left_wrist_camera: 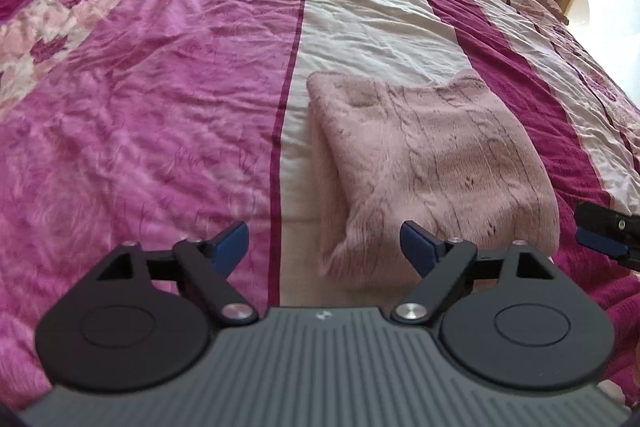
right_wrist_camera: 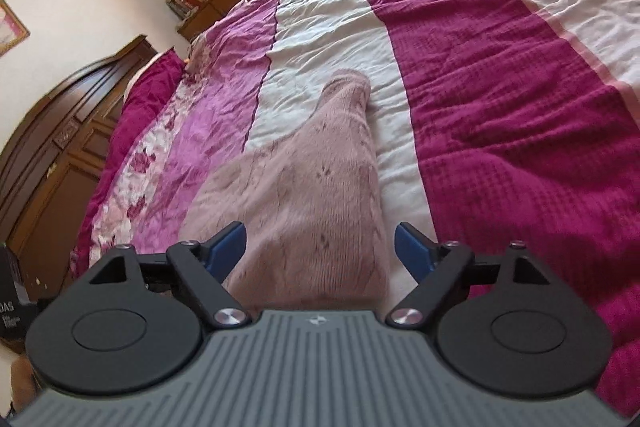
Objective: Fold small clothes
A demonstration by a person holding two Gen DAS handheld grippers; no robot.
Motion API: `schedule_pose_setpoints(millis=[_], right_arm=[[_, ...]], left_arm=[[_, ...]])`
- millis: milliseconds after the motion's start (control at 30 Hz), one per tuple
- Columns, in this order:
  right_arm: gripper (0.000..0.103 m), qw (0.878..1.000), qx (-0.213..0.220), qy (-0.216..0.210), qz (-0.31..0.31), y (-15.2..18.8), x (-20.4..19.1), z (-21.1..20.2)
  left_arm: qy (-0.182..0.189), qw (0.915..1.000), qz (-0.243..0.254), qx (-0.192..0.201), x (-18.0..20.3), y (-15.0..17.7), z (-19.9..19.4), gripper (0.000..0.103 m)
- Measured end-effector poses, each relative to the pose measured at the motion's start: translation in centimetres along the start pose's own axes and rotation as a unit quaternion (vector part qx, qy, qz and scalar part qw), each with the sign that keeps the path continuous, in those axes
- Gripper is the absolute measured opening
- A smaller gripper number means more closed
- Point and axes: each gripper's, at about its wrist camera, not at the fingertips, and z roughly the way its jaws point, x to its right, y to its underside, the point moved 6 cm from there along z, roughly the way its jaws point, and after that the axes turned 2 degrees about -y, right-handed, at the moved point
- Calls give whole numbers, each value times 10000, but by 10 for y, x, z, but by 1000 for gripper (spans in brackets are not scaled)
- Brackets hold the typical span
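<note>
lying folded, fuzzy pink cable-knit sweater [left_wrist_camera: 432, 163] on crinkled striped quilt [left_wrist_camera: 160, 107], left gripper [left_wrist_camera: 324, 247] and right gripper [right_wrist_camera: 320, 247] both spread apart, empty

Folded pink sweater [left_wrist_camera: 436, 163] is fuzzy cable-knit, soft and matt, lying on a crinkled cloth bedspread [left_wrist_camera: 152, 99] with a slight satin sheen on its pink stripes and a rougher waffle-textured magenta band at 3 o'clock of the sweater. Left gripper [left_wrist_camera: 324, 247] and right gripper [right_wrist_camera: 320, 247] are matt black plastic with ribbed grey housing, shiny metal pivot screws and smooth blue pads. Wardrobe [right_wrist_camera: 60, 147] at 9 o'clock is dark varnished wood.
</note>
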Motion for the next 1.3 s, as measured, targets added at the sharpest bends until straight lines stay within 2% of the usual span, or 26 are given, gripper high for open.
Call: schedule_pose_setpoints(millis=[267,400,567,767,1300], right_arm=[[89,9968,-364,452,-556,40,-5,-2],[89,9912,-510,806,-916,58,-6,2],[89,9865,-796,1048,-978,71,0,11],[89,9787,-1006,1349,-1180,83,5,24],[97,9763,-1003,1349,-1363,89,5,34]], left_arm=[[-11,9993,188,-313,10,35,7,84],[-174,9981,422,-422,19,50,13,84],[-211,9961,447,-734,25,64,26,84],[-320,9960,395,-738,26,69,31,84],[-507,9956,491,-614,30,74,34,84]])
